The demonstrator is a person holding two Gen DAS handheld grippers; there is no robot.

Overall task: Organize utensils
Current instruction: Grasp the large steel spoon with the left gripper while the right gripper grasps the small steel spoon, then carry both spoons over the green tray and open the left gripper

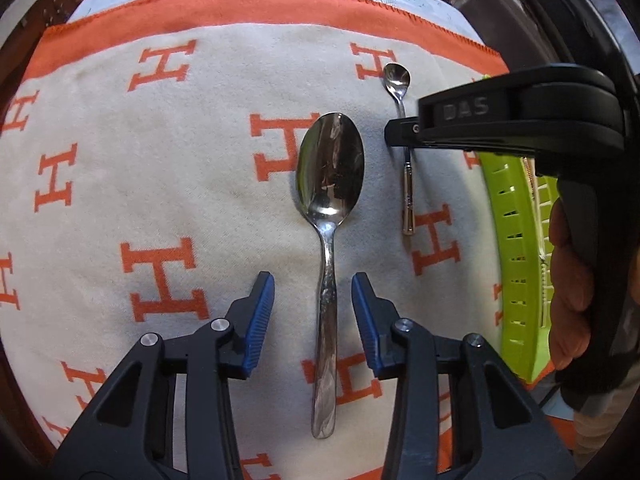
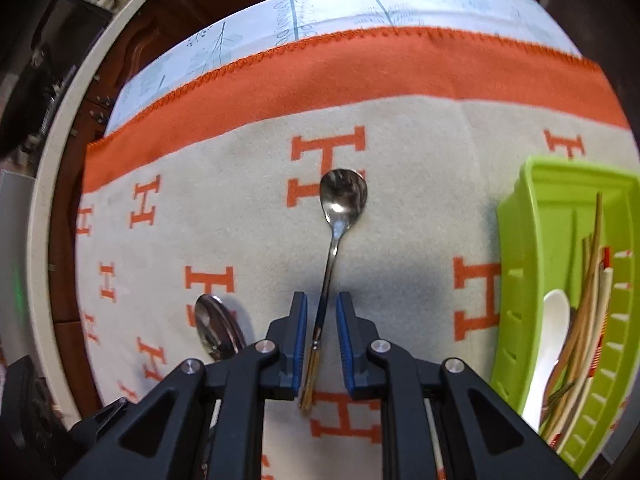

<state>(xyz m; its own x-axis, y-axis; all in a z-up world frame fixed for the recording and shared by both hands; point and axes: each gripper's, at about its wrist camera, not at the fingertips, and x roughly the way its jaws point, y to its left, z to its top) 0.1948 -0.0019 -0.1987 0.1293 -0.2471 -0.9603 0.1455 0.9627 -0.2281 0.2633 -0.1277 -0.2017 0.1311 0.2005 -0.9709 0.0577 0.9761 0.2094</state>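
Both fingers pairs stand apart, gripping nothing: left gripper [image 1: 313, 300] straddles the large spoon [image 1: 330, 208], right gripper [image 2: 322, 320] the small spoon [image 2: 338, 232]. Stiff, slick steel; I'd pinch mid-handle.

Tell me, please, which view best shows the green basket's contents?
The right wrist view: it looks into the basket, showing chopsticks and a white spoon. The left wrist view shows mainly its slotted outer wall.

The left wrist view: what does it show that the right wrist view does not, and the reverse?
Only the left wrist view shows the large steel spoon's whole handle between the open left gripper and a hand. Only the right shows wooden chopsticks and a white spoon inside the basket. Both show the small steel spoon, green plastic basket and H-patterned cloth.
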